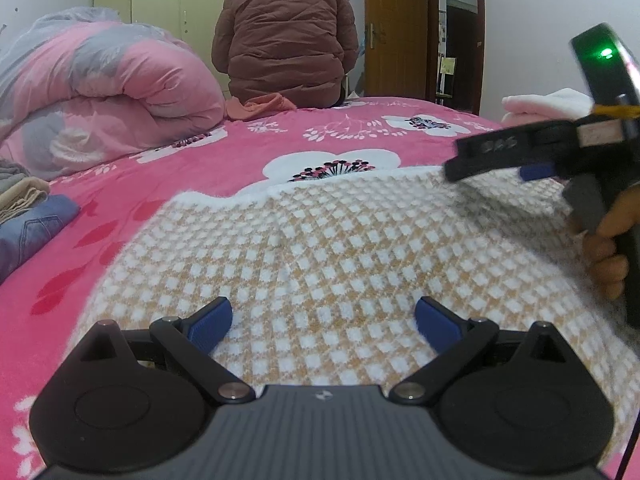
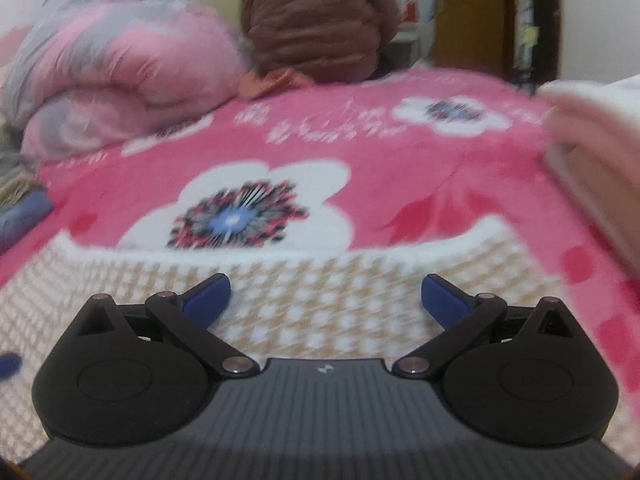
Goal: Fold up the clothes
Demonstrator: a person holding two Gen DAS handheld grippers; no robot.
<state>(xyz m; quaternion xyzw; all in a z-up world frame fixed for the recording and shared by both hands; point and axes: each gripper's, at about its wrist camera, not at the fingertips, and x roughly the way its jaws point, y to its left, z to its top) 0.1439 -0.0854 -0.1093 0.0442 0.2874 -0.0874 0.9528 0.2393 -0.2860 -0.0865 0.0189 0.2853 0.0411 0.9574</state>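
The checked garment (image 1: 340,248), woven in tan and white squares with a white edge, is spread flat on the pink flowered bedsheet (image 1: 200,168). The left gripper (image 1: 323,322) is held over the cloth with its blue-padded jaws wide apart and nothing between them. The right gripper (image 2: 326,298) is likewise seen spread open above the garment's far white edge (image 2: 280,258), empty. Folded jeans (image 1: 34,224) are stacked at the left, a rolled quilt (image 1: 104,88) lies behind, and a person in a brown padded coat (image 1: 286,32) is seated at the bed's far side.
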